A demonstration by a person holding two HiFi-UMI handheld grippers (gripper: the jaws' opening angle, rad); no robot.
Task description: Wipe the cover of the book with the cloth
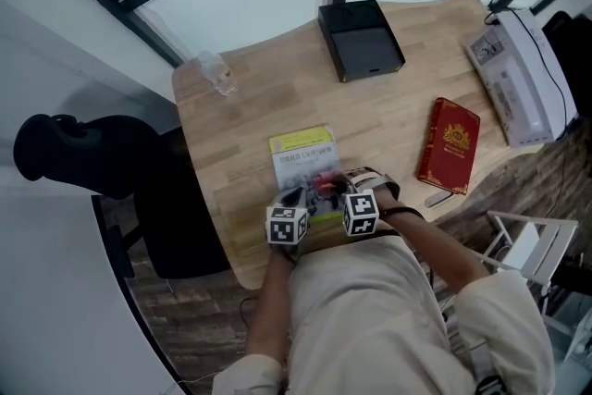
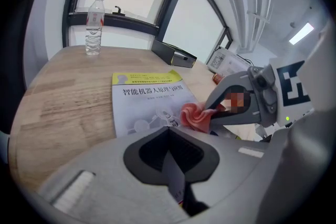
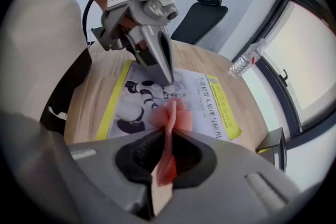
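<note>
A book with a white and yellow cover lies flat near the table's front edge, seen also in the left gripper view and the right gripper view. My right gripper is shut on a pinkish-red cloth, and the bunched cloth rests on the lower right part of the cover. My left gripper points down with its jaws shut, and its tips rest on the cover just left of the cloth. In the head view both grippers meet over the book's near end.
A red book lies to the right, with a black box behind it. A plastic bottle stands at the back left and a white device at the right edge. A black chair stands left of the wooden table.
</note>
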